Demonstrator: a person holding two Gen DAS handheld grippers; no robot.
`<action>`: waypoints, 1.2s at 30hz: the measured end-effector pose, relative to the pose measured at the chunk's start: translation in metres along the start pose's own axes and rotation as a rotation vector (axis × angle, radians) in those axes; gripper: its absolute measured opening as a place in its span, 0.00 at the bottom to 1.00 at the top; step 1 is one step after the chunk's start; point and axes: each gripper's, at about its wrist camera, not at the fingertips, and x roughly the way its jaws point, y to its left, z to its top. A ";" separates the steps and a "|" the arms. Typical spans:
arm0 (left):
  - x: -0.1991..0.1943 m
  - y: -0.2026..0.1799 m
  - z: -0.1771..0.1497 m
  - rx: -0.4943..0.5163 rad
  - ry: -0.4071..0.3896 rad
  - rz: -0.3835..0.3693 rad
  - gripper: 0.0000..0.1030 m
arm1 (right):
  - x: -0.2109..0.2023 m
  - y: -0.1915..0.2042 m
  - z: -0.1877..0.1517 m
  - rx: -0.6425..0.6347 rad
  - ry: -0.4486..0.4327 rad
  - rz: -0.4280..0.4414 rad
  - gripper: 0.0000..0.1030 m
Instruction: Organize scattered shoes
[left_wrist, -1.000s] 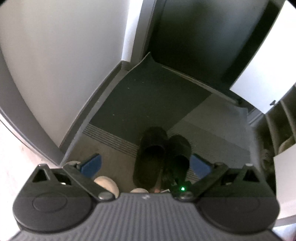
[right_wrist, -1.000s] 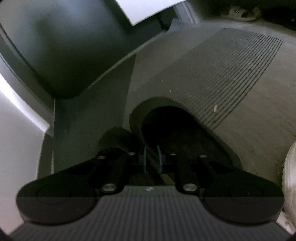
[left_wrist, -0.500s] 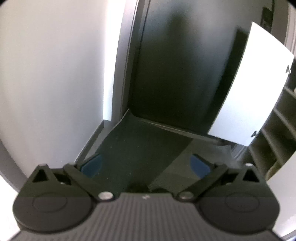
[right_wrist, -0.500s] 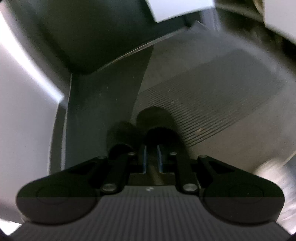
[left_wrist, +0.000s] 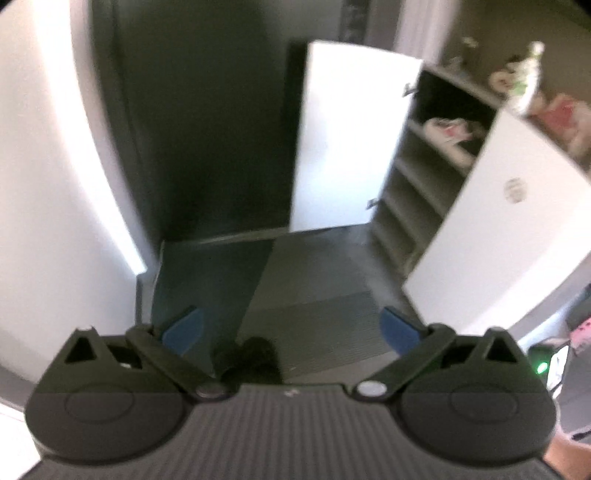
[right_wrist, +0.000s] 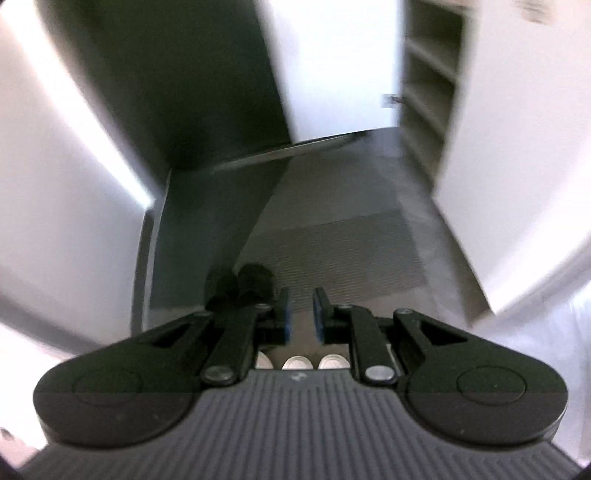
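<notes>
Both grippers have lifted above the black slippers (right_wrist: 245, 286); left jaws wide, right narrow.

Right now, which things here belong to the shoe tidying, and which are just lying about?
Job:
black slippers
white shoes
shoe cabinet
shoes on its shelf

Just about:
floor mat
ornaments atop the cabinet
dark door

Two black slippers (right_wrist: 243, 286), three white shoe toes (right_wrist: 297, 363)

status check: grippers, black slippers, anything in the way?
Left gripper open, empty. Right gripper slightly apart, holding nothing. Black slippers paired on floor mat. Path clear.
</notes>
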 end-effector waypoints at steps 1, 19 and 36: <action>-0.012 -0.017 0.014 -0.018 0.000 -0.014 1.00 | -0.013 -0.011 0.007 -0.009 -0.014 -0.004 0.16; -0.013 -0.125 0.126 -0.241 0.023 -0.143 1.00 | -0.170 -0.091 0.056 0.197 -0.104 0.089 0.16; 0.218 -0.136 0.292 0.110 -0.086 -0.337 1.00 | -0.083 -0.112 0.198 0.111 -0.179 -0.035 0.16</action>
